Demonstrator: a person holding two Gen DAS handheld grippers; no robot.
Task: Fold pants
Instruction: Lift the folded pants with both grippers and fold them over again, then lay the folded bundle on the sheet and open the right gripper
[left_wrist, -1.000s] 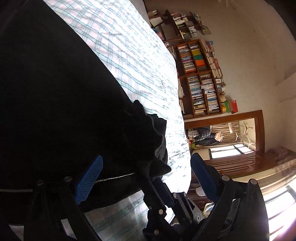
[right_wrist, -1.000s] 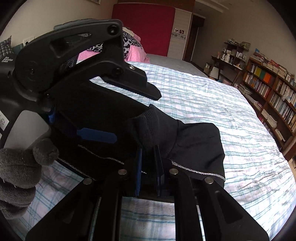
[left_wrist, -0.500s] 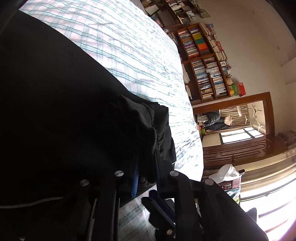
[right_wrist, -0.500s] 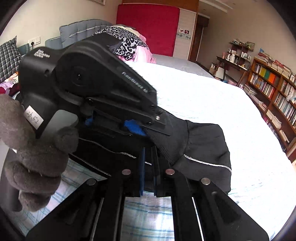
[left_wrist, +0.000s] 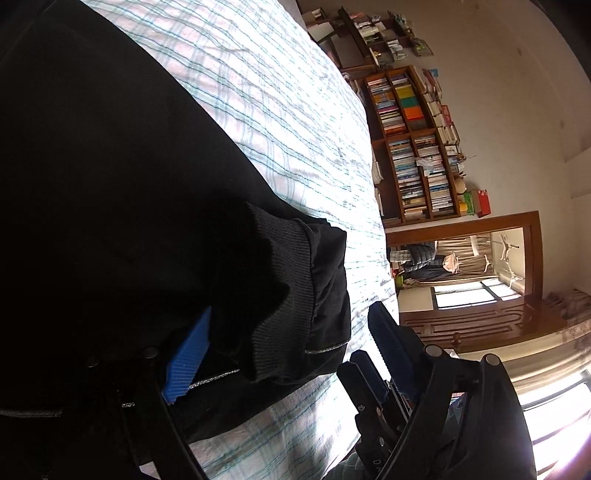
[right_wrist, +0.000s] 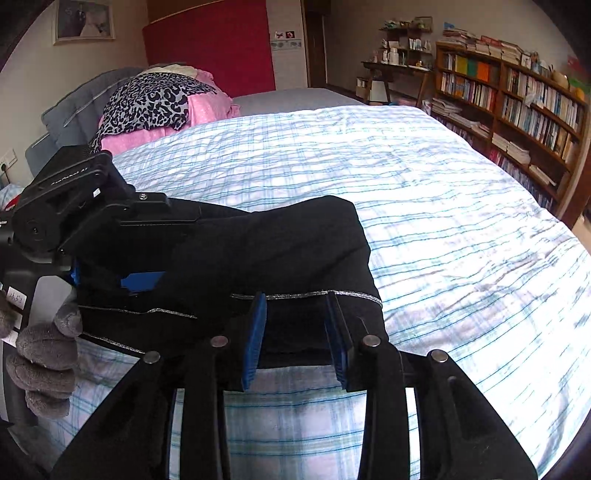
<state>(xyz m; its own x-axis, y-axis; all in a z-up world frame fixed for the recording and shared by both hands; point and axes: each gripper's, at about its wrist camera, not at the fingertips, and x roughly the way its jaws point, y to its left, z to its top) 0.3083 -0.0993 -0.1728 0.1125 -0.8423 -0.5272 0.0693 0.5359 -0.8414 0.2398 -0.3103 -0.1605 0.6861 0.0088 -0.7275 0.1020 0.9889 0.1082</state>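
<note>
The black jersey pants with ribbed cuffs and a thin silver stripe (right_wrist: 295, 243) lie in a folded bundle near the foot end of the bed, on the white and blue checked bedspread (right_wrist: 424, 192). The right claw (right_wrist: 295, 339) stands spread wide, its blue-padded jaws straddling the near edge of the bundle with nothing pinched between them. The left claw (left_wrist: 288, 350) is likewise released: one blue pad rests against the dark cloth by the ribbed cuff (left_wrist: 291, 280), the other sits clear over the bedspread.

To my eye this is soft, light, limp fabric that will sag and slide apart the moment it is lifted by a single layer. The stacked layers look bulky at the cuff and slack along the silver seam. I would pinch through all layers at the corners of the folded edge, one claw at each end, so the bundle moves as one piece. The knit should give the pads decent purchase.
</note>
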